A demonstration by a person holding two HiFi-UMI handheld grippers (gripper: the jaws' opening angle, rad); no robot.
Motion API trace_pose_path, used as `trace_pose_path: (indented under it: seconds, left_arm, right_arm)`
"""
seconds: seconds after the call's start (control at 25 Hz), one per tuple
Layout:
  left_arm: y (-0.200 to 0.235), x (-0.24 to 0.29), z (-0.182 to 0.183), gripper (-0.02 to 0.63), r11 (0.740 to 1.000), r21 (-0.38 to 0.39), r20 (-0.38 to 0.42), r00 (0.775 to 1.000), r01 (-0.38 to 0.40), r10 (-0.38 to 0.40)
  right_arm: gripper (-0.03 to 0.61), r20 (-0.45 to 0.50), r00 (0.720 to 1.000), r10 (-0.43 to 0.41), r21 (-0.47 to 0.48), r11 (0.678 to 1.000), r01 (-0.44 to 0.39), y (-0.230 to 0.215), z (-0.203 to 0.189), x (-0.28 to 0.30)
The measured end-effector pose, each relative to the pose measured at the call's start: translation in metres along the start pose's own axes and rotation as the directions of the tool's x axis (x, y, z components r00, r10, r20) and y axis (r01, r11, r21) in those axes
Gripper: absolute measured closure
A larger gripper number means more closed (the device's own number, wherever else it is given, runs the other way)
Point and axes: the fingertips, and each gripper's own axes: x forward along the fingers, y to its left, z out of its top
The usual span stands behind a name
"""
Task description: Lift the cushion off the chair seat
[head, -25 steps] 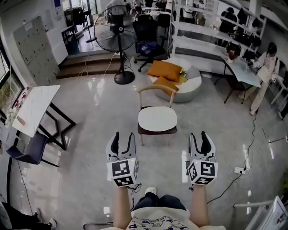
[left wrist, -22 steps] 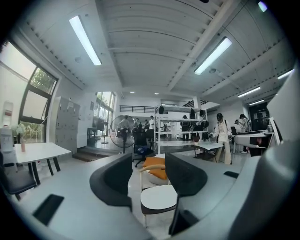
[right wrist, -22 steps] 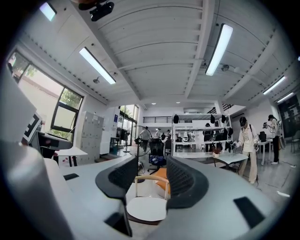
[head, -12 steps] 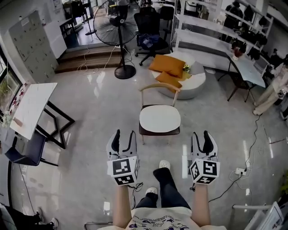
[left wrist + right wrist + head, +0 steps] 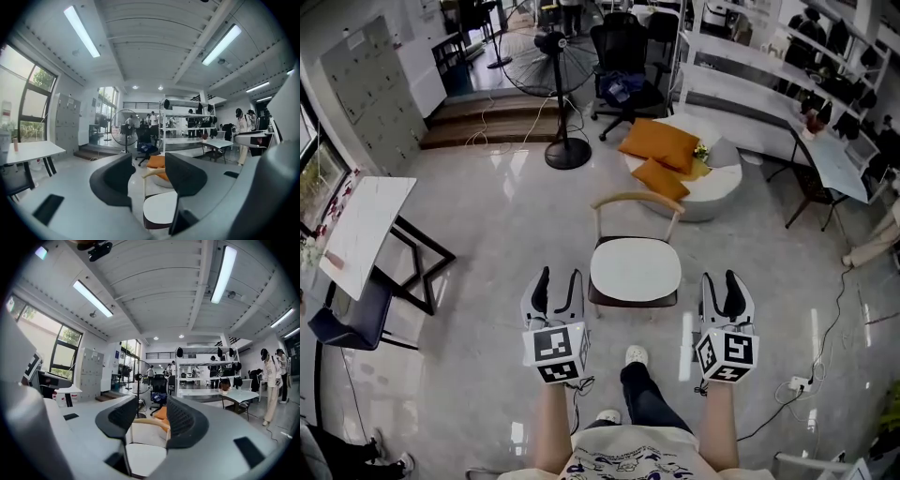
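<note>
"Where's the cushion?"

"The white cushion lies flat on the chair seat and covers it edge to edge, with the backrest on the far side."

"And the tools?"

"Left gripper and right gripper are both spread, nothing between the jaws — one off each front corner of the seat, neither touching. The cushion sits ahead and between them, longer side running across — I'd say both hands are equally near."

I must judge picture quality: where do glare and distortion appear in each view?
Head view: bright streaks of glare lie on the glossy floor, and straight lines bow toward the edges. Left gripper view: round black border, with the window partly washed out. Right gripper view: same border, with the ceiling lamp burnt white.
</note>
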Motion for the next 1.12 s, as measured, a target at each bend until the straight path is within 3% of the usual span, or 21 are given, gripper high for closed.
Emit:
trace_pose_path:
  seconds: [0.56,1.12]
  left_arm:
    - [-0.018,0.208,0.035,0.396,0.996,0.000,-0.034,0.995,-0.093,0.093]
    - [-0.010,0.334,-0.036,0.394,0.994,-0.012,-0.196,0.975,-0.105,0.101]
  right_arm:
    - [0.364,-0.029,0.996,0.088,0.012,0.996,-0.088,-0.082,0.009,0.227]
    - [0.356,-0.175,0.979,0.101,0.049,0.994,-0.094,-0.109,-0.075,0.353]
